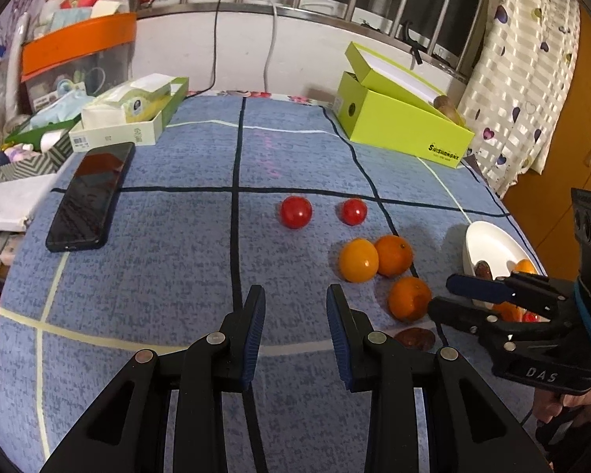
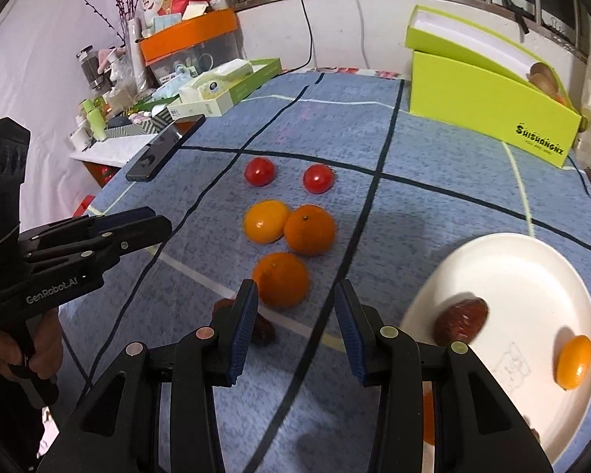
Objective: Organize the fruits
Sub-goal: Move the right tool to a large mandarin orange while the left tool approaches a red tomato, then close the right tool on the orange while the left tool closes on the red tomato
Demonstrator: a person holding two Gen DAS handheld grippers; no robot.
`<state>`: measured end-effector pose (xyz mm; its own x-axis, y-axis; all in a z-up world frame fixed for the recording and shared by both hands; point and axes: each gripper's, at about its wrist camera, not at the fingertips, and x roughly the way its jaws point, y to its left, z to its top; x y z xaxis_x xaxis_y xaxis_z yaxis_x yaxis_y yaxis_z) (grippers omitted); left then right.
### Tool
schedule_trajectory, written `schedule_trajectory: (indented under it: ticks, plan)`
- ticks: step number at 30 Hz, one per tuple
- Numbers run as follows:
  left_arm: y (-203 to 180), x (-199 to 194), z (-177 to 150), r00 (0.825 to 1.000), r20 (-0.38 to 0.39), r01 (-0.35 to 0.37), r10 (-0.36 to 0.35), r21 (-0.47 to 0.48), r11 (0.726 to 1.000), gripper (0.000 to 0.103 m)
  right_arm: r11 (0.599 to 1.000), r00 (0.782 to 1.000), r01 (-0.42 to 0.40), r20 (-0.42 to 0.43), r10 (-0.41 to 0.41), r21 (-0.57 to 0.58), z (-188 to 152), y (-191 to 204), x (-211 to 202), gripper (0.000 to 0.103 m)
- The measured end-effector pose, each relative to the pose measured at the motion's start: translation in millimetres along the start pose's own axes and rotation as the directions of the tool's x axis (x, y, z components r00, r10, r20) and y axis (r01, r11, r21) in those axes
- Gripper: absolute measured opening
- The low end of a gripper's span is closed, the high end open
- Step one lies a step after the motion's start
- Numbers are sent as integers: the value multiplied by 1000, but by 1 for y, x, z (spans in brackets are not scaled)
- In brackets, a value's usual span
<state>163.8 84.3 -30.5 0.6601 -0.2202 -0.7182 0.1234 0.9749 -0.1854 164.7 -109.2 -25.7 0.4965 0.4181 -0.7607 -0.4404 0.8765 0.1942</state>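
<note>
A: Where are the fruits, if we take the white plate (image 2: 504, 260) as the reference?

B: On the plate lie a dark red fruit (image 2: 460, 320) and a small orange one (image 2: 573, 362). The other fruits are on the blue checked cloth (image 2: 445, 149), to the left of the plate. The nearest is an orange (image 2: 281, 279). Behind it two more sit touching each other: a yellow-orange fruit (image 2: 265, 221) and another orange (image 2: 310, 229). Farther from the plate are two red tomatoes (image 2: 259, 171), side by side but apart. A dark brown fruit (image 2: 263, 331) lies on the cloth in front of the nearest orange, half hidden by a finger.

A: And the tools?

B: The right gripper (image 2: 295, 323) has its jaws a little apart and nothing is between them. It hangs over the cloth, between the plate and the nearest orange. The left gripper (image 1: 295, 331) has also a small gap and holds nothing; it is above bare cloth, well left of the plate.

A: What else is on the table?

B: A green box (image 1: 404, 126) with its lid up stands far behind the plate. A black phone (image 1: 88, 197) lies far to the left of it.
</note>
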Motion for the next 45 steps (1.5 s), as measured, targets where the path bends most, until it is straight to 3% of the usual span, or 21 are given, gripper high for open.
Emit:
schedule_trajectory:
  ticks: [13, 28, 45]
  plan:
    - [10, 18, 13, 1000, -8, 7, -7, 2, 1000, 33, 1000, 999, -14, -48, 13, -4, 6, 8, 28, 38]
    - [3, 46, 35, 998, -35, 52, -52, 19, 998, 36, 1000, 1000, -6, 15, 6, 24, 6, 1, 6, 37]
    - [-7, 102, 56, 998, -69, -4, 9, 82, 997, 35, 998, 998, 8, 58, -12, 62, 6, -13, -14, 37]
